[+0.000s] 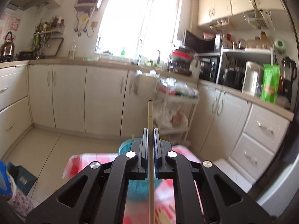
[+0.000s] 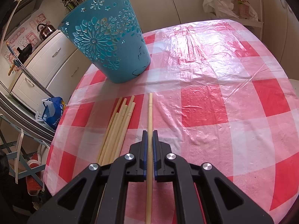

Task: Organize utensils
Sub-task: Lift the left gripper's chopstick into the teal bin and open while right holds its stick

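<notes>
Currently both grippers are clenched, each on one chopstick. Left gripper (image 1: 150, 130) is lifted and pitched toward the kitchen, its chopstick (image 1: 150, 115) sticking out past the jaws into open air; the blue basket (image 1: 124, 146) sits just below and partly behind the gripper body. Right gripper (image 2: 150, 132) is low over the table (image 2: 224, 74), its chopstick (image 2: 149, 112) running straight along the jaw line, tip pointing at the far side. Loose chopsticks (image 2: 119, 123) lie in a bundle just left of it, near edge of the table. The basket (image 2: 108, 39) stands at far left on the checked cloth.

Risks from here:
- Both sticks are pinched on a thin round shaft, so they may swivel or slide in the pads when tilted toward the basket.
- The basket looks light and tall; a stick tip catching the rim or the cutouts could tip it or shove it toward the table edge.
- Left view is motion-blurred, so aim over the rim is uncertain.
</notes>
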Demonstrator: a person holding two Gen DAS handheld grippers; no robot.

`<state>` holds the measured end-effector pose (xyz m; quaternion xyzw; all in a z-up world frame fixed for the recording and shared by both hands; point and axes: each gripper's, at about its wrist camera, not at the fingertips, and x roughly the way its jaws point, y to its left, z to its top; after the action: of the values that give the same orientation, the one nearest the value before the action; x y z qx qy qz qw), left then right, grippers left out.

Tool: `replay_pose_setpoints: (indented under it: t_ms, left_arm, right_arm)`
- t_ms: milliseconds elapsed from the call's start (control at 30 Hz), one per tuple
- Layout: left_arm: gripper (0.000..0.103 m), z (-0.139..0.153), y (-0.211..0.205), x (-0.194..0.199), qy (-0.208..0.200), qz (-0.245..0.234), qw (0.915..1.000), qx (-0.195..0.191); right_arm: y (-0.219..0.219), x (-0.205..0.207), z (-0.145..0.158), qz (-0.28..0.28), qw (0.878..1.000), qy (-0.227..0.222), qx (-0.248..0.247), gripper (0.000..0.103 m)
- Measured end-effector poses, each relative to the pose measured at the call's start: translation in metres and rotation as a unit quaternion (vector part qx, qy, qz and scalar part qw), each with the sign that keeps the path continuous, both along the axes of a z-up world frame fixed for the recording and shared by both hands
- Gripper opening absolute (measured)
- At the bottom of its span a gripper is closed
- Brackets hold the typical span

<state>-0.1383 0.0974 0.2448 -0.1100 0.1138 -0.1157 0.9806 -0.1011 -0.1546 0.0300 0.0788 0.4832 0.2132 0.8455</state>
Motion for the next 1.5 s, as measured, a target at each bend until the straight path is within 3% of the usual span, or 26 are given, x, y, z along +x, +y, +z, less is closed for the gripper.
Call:
replay_pose_setpoints:
  t_ms: [300,467,633,700,933,1000,1067,1133,1267,1367,1500]
  left_arm:
    - [0.005,0.012,-0.008,0.092,-0.032,0.033,0.9982,-0.039]
    - [0.005,-0.013,-0.015,0.139,-0.017,0.055,0.9976,-0.04]
    - [0.005,-0.04,-0.02,0.154,0.003,0.061,0.9976,-0.031]
    - [0.005,-0.042,-0.021,0.149,-0.003,0.067,0.9975,-0.023]
    - [0.007,-0.057,-0.024,0.136,0.038,0.051,0.998,0.001]
    - [0.016,-0.06,-0.02,0.124,0.045,0.049,0.9978,0.001]
    - [0.037,-0.063,-0.012,0.106,0.049,0.056,0.9972,-0.005]
    - [0.046,-0.068,-0.003,0.083,0.05,0.067,0.9964,-0.015]
    - [0.064,-0.105,0.009,0.025,0.077,0.082,0.9935,-0.015]
    - [0.066,-0.148,0.013,-0.003,0.135,0.077,0.9877,-0.021]
    - [0.068,-0.196,0.02,-0.025,0.196,0.079,0.9754,-0.063]
  right_arm:
    - [0.001,-0.001,-0.001,0.003,1.0,-0.002,-0.003,0.006]
    - [0.004,0.0,-0.001,0.008,1.0,-0.006,-0.011,0.006]
    - [0.009,-0.002,0.0,0.015,0.999,-0.011,-0.026,0.006]
    - [0.01,-0.002,0.001,0.017,0.999,-0.013,-0.03,0.006]
    - [0.012,-0.003,0.001,0.022,0.999,-0.017,-0.041,0.006]
    - [0.015,-0.005,0.002,0.027,0.998,-0.022,-0.052,0.006]
    - [0.016,-0.006,0.002,0.029,0.998,-0.025,-0.057,0.006]
    - [0.016,-0.006,0.002,0.03,0.998,-0.026,-0.056,0.006]
    - [0.013,-0.007,0.001,0.028,0.998,-0.027,-0.052,0.006]
    - [0.012,-0.007,0.002,0.027,0.998,-0.027,-0.05,0.006]
    - [0.019,-0.01,0.003,0.034,0.996,-0.036,-0.076,0.006]
